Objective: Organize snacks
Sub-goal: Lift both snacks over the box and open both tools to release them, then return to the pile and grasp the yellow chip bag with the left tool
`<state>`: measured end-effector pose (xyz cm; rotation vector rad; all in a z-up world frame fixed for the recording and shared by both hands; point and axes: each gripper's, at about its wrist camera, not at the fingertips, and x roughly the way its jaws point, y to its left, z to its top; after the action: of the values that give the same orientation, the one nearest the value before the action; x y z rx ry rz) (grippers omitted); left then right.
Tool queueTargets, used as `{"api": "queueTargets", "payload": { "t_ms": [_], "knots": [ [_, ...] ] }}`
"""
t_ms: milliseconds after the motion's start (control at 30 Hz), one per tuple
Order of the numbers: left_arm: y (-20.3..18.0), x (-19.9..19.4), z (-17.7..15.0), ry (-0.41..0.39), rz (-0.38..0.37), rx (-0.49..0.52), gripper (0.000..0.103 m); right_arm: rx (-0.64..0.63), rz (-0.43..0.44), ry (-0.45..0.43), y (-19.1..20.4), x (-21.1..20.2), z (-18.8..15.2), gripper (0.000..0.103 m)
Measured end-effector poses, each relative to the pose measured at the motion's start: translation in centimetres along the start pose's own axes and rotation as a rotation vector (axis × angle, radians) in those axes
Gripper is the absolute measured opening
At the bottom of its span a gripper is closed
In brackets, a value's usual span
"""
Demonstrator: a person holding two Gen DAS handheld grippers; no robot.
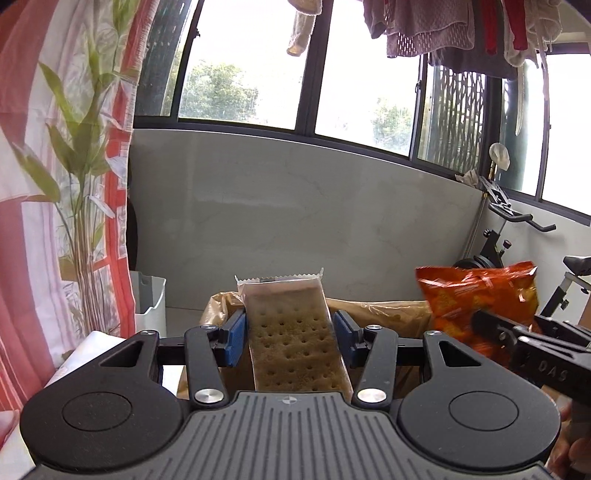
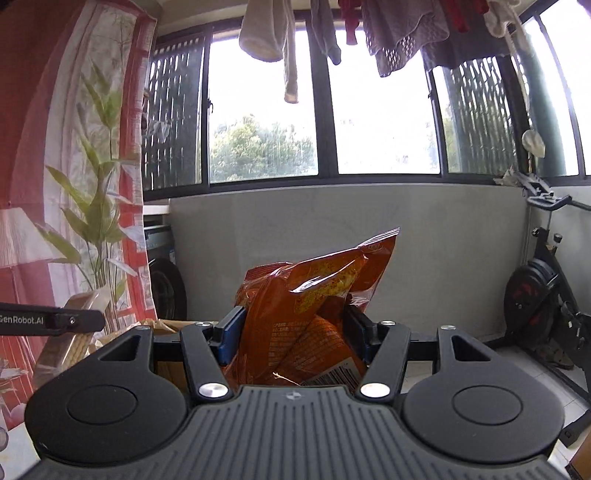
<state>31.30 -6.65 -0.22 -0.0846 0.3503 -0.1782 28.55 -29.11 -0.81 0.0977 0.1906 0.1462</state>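
Right up close in the left wrist view, the left hand-held gripper [image 1: 290, 339] holds a clear pack of crackers [image 1: 293, 336]. Its two blue pads press the pack's long sides, so it is clamped on the pack. The pack stands up and leans a little away from the camera, with its zigzag top edge up high.

Behind the pack is a brown cardboard box [image 1: 369, 308] with its flaps open. A white bin [image 1: 149, 301] stands to the left of the box, next to a red and white curtain [image 1: 55, 184] with a leafy plant print. A grey wall [image 1: 295, 206] runs across behind, with big windows above it. Clothes [image 1: 443, 29] hang along the top. An exercise bike [image 1: 517, 236] stands on the right.

In the right wrist view, the right hand-held gripper [image 2: 295, 339] is clamped on an orange snack bag [image 2: 314, 314]. The bag is crumpled and sticks up past the pads, with its top corner pointing up and to the right. The same bag shows at the right side of the left view, so the two hand-held grippers are side by side and near each other. A black finger of the left one pokes in at the left edge of the right view, with the crackers by it.

Both hand-held grippers point almost level, toward the wall. Past the snacks, over the box and up to the wall, the room is open. The bike is on the right and the curtain is on the left.
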Motion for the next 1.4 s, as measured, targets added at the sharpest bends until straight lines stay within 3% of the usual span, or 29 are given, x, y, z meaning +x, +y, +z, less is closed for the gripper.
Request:
{"api": "queueTargets", "payload": {
  "t_ms": [200, 300, 367, 467, 800, 1100, 1400],
  "knots": [
    [-0.2, 3.2, -0.6, 0.075, 0.002, 0.056, 0.054, 0.055, 0.057, 0.143, -0.4, 3.3, -1.5, 0.063],
    [0.0, 3.7, -0.9, 0.089, 0.007, 0.079, 0.070, 0.068, 0.065, 0.184, -0.6, 3.7, -2.0, 0.073],
    [0.5, 2.9, -1.1, 0.095, 0.006, 0.064, 0.072, 0.087, 0.065, 0.183, -0.9, 3.3, -2.0, 0.080],
    [1.6, 1.4, -1.4, 0.112, -0.039, 0.044, 0.072, 0.120, 0.073, 0.173, -1.4, 1.7, -1.9, 0.080],
    [6.1, -5.9, -2.7, 0.094, -0.078, -0.013, 0.072, 0.160, 0.107, 0.034, -1.5, -7.3, -3.1, 0.080],
    [8.0, -10.2, -8.2, 0.161, -0.062, -0.015, 0.072, 0.159, 0.064, 0.028, 0.3, -12.1, -8.2, 0.080],
    [7.9, -10.2, -14.7, 0.269, -0.055, -0.111, 0.072, 0.159, 0.021, 0.152, 1.5, -13.4, -13.9, 0.080]
  ]
}}
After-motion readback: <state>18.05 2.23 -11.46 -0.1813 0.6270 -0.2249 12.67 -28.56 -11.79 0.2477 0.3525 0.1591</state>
